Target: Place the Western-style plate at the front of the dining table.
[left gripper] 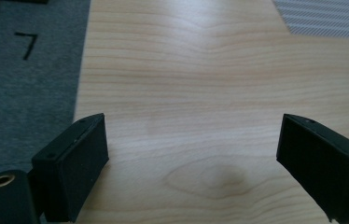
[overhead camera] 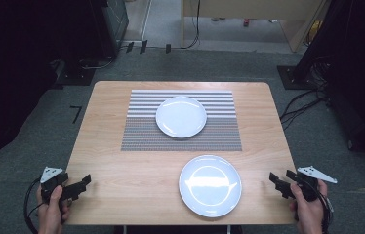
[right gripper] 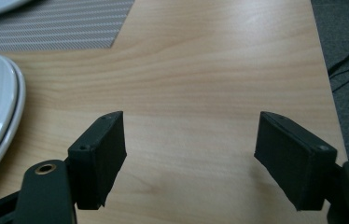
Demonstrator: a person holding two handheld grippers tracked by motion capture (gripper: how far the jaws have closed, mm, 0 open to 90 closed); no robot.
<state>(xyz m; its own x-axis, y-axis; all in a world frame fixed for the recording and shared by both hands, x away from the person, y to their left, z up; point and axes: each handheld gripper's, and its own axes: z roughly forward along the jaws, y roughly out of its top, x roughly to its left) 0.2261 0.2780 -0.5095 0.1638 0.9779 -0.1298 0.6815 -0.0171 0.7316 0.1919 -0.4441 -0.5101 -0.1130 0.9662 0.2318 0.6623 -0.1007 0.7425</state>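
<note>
Wooden bench (overhead camera: 122,165) carries a striped placemat (overhead camera: 136,134) bearing one white plate (overhead camera: 181,116); the nearer plate (overhead camera: 210,185) sits on bare wood. Left gripper (overhead camera: 84,182) and right gripper (overhead camera: 273,180) gape wide, empty, at the bench's near corners: nothing looks started yet.

Around the near plate (overhead camera: 210,185) the bare table (overhead camera: 122,165) lies open on its left and right. Beyond it, the placemat (overhead camera: 136,139) (flat, no barrier) carries a second plate (overhead camera: 181,116), the one obstacle on that side.
</note>
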